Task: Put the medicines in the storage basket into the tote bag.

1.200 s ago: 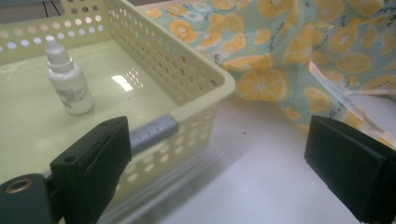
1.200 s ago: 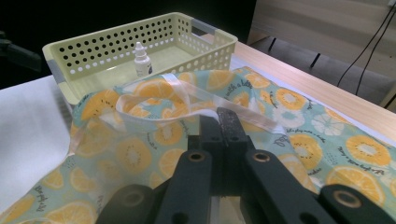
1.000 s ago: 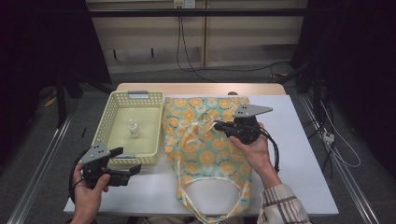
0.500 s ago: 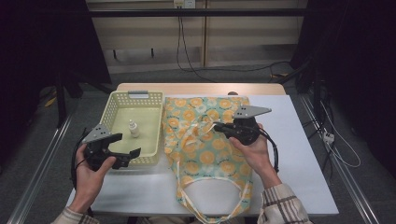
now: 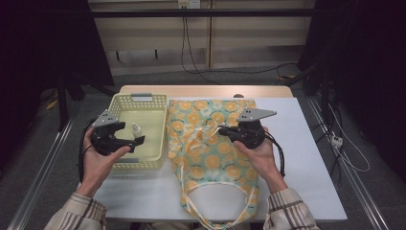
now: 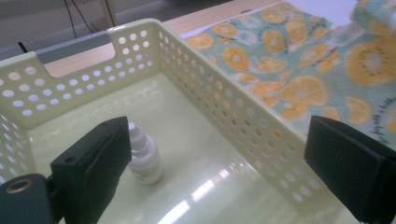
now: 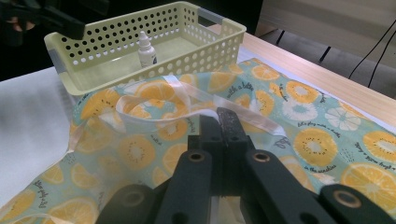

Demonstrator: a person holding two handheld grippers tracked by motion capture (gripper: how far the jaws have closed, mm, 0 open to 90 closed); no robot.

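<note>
Left gripper (image 5: 125, 142) jaws wide, over the near edge of the yellow basket (image 5: 158, 143) at the bench's left side; small white dropper bottle (image 6: 143, 156) stands upright inside it. Right gripper (image 7: 220, 122) jaws closed, looks like they pinch the white handle strap (image 7: 154, 119) of the fruit-print bag (image 5: 210, 153) lying flat mid-bench, contact hard to see. Risks: bottle tips if a jaw clips it; strap slips from a thin pinch. White bench (image 5: 311, 158), dark room, cables behind
</note>
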